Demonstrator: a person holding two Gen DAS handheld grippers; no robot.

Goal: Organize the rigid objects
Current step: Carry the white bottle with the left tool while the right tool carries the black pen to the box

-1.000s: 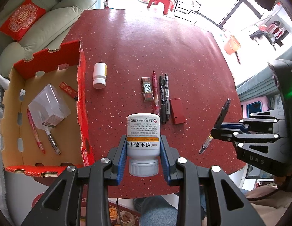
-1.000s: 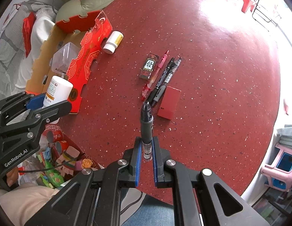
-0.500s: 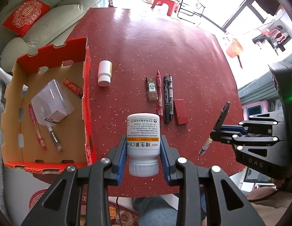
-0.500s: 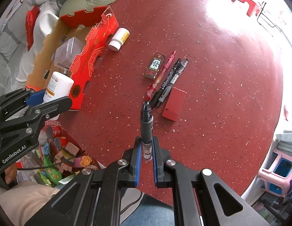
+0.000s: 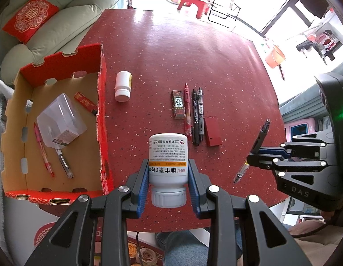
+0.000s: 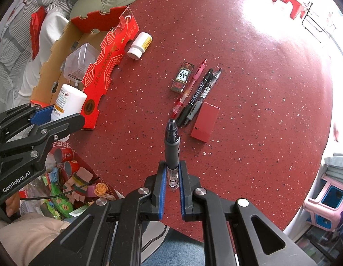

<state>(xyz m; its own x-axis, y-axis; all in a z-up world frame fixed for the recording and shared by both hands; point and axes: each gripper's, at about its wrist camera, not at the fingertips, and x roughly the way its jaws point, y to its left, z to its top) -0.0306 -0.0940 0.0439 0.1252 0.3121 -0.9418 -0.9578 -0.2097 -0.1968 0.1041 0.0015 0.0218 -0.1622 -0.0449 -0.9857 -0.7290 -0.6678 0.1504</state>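
The left gripper [image 5: 168,178] is clamped on a large white bottle [image 5: 168,157], its blue pads pressing both sides of the body, cap end toward the camera; the bottle is held in the air just right of the cardboard box [image 5: 100,115], near the box's front right corner. The right gripper [image 6: 171,175] is pinched on a dark pen [image 6: 172,146] — the clear barrel end sits between the pads and the dark grip end projects forward, well right of the box above the red table [image 5: 182,51]. Inside the box lie a clear plastic container [image 5: 60,119], a red pen [image 5: 43,149], a clear-barrelled pen [image 5: 64,160] and a small red pack [image 5: 85,103]. On the table just right of the box's right wall, a small white bottle [image 5: 123,85] lies on its side. Farther right of the box, a patterned card pack [image 5: 178,104], a red pen, two black pens [image 5: 198,115] and a plain red box [image 5: 212,131] lie side by side — the pens roughly parallel and touching or nearly so. A person's jeans-clad leg [image 5: 182,248] shows below the table edge.
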